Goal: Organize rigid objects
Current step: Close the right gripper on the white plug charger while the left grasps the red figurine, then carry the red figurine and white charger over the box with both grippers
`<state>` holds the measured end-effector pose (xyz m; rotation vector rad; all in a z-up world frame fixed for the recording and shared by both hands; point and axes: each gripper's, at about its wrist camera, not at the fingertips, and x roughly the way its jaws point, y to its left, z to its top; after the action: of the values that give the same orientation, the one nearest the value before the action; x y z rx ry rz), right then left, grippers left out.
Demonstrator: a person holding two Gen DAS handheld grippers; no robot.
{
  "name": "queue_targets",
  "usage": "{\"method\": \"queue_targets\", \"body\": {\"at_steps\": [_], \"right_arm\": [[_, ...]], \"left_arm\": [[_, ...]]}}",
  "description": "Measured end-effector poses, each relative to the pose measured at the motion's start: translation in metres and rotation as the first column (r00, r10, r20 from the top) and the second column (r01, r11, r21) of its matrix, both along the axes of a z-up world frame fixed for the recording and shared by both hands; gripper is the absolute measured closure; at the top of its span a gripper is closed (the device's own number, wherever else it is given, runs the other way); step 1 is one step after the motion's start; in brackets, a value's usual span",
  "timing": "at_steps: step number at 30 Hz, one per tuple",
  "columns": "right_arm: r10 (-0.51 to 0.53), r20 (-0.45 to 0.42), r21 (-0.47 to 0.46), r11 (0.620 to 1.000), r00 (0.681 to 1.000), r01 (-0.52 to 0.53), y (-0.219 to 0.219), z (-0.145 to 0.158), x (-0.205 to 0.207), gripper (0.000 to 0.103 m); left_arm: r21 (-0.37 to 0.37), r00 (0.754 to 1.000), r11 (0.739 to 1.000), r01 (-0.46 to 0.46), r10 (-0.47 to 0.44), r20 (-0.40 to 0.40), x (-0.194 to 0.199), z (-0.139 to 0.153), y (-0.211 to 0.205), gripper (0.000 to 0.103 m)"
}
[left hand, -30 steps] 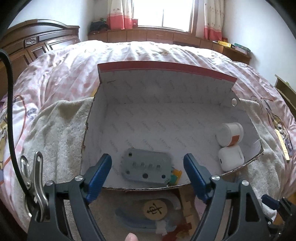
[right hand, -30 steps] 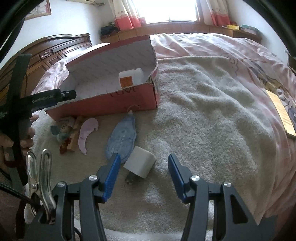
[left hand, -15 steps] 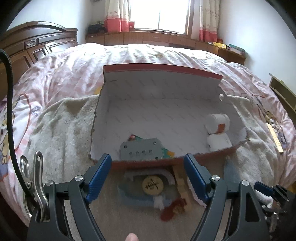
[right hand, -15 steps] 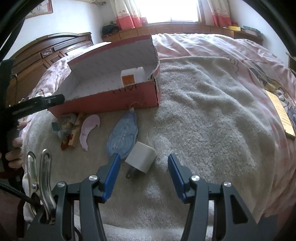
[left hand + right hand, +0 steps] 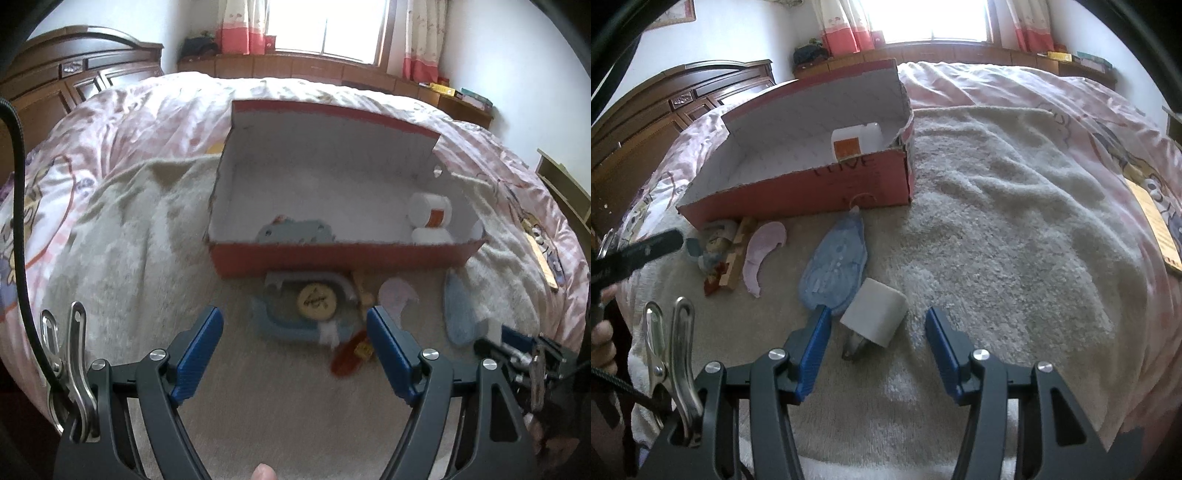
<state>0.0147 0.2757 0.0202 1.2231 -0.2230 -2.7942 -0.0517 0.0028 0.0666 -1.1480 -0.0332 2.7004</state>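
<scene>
The left gripper (image 5: 295, 343) has been drawn back from over the red cardboard box (image 5: 332, 254) since a second ago, so that the box's near wall and the loose pile in front of it are now framed between the blue fingers. Its jaws are held wide apart and nothing is carried. A grey perforated plate (image 5: 295, 232) is seen lying inside the box by the near wall, with two white containers (image 5: 430, 219) at the right end (one bears an orange label).

Waiting on the towel (image 5: 997, 221) covering the bed are a round wooden piece (image 5: 317, 301) on a blue-grey part, a pink curved piece (image 5: 762, 254) and a blue oval piece (image 5: 834, 269).

The right gripper (image 5: 875, 347) has not been moved; its jaws are spread on either side of a white charger plug (image 5: 875, 317), with no pad seen pressing on it.

The withdrawal suggests one deposit is finished, and the pile is probably to be picked from next.
</scene>
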Motion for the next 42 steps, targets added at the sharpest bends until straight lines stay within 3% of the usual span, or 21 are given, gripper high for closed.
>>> {"method": "queue_targets", "body": {"at_steps": [5,8,10,17,22,24,29,33,36,42], "right_arm": [[0.003,-0.015,0.004,1.0,1.0,-0.003,-0.001,-0.001,-0.002,0.047],[0.002,-0.021,0.015,1.0,1.0,-0.002,-0.001,-0.002,-0.001,0.054],[0.002,-0.029,0.023,1.0,1.0,-0.002,-0.001,-0.002,0.0,0.064],[0.009,-0.031,0.034,0.999,0.999,-0.008,0.0,0.0,0.002,0.072],[0.048,-0.021,0.005,0.999,0.999,-0.047,-0.005,0.0,0.008,0.073],[0.065,-0.015,-0.01,0.998,0.998,-0.065,-0.008,-0.002,0.009,0.073],[0.082,-0.018,-0.011,0.997,0.996,-0.082,-0.013,-0.004,0.011,0.074],[0.084,-0.017,-0.016,0.996,0.996,-0.084,-0.012,-0.006,0.011,0.073],[0.085,-0.017,-0.013,0.996,0.996,-0.085,-0.012,-0.006,0.011,0.073],[0.086,-0.017,-0.015,0.996,0.996,-0.086,-0.012,-0.006,0.011,0.073]], "left_arm": [[0.014,0.999,1.0,-0.018,0.017,0.05,0.002,-0.015,-0.008,0.021],[0.023,0.998,1.0,-0.013,0.011,0.063,0.003,-0.02,-0.005,0.021],[0.028,0.997,1.0,-0.002,0.0,0.071,0.005,-0.023,0.0,0.021],[0.005,0.994,0.999,0.032,-0.032,0.106,0.005,-0.036,0.02,0.022],[-0.014,0.994,1.0,0.011,-0.009,0.111,0.003,-0.041,0.025,0.037],[-0.008,0.995,1.0,0.027,-0.026,0.101,0.003,-0.039,0.028,0.049],[-0.013,0.995,0.998,0.066,-0.065,0.077,0.0,-0.039,0.038,0.061],[-0.042,0.996,0.996,0.08,-0.078,0.044,-0.001,-0.04,0.045,0.064],[-0.059,0.997,0.995,0.075,-0.072,0.039,-0.001,-0.04,0.045,0.081],[-0.035,0.996,0.997,0.073,-0.071,0.058,0.004,-0.037,0.036,0.083]]}}
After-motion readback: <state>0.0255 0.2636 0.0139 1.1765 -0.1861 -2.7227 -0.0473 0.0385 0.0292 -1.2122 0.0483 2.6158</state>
